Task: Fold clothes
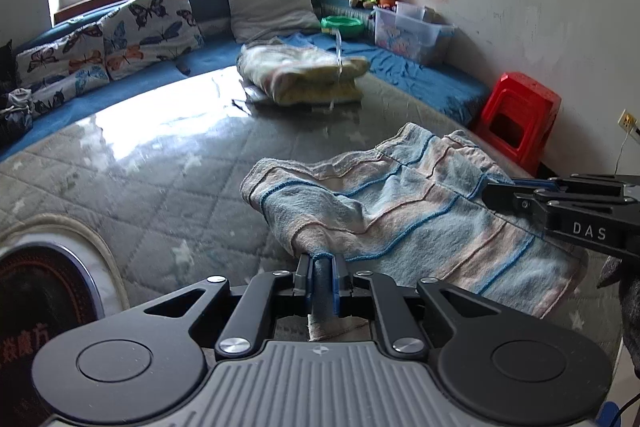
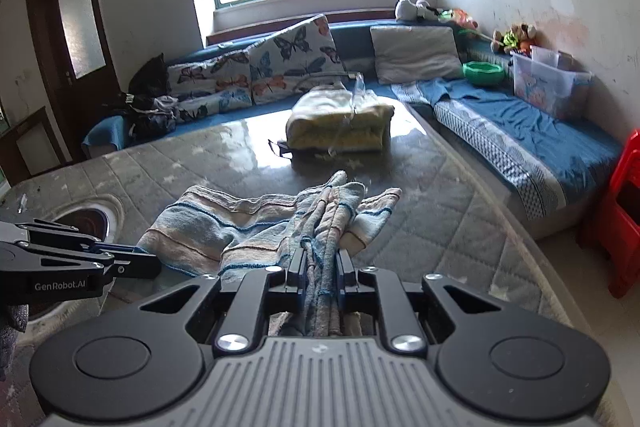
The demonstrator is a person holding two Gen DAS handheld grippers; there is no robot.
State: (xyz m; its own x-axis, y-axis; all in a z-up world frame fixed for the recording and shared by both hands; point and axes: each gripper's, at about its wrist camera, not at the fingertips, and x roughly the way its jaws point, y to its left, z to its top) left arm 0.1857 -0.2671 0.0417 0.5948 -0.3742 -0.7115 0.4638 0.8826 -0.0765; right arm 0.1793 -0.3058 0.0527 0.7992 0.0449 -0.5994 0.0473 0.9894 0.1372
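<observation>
Left gripper (image 1: 322, 277) fingers clamped on striped towel (image 1: 420, 211) edge, right gripper (image 2: 320, 279) fingers likewise, pinched corners hidden

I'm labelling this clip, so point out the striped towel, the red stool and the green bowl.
striped towel (image 1: 420, 203): left wrist view, on its flat middle stripes.
red stool (image 1: 520, 107): left wrist view, on its seat's front edge.
green bowl (image 2: 483, 73): right wrist view, on its outer wall.

Towel (image 1: 404, 211) rough terry cloth; quilted table cover (image 1: 132, 183) under glossy film; stool (image 1: 520, 115) shiny plastic
</observation>
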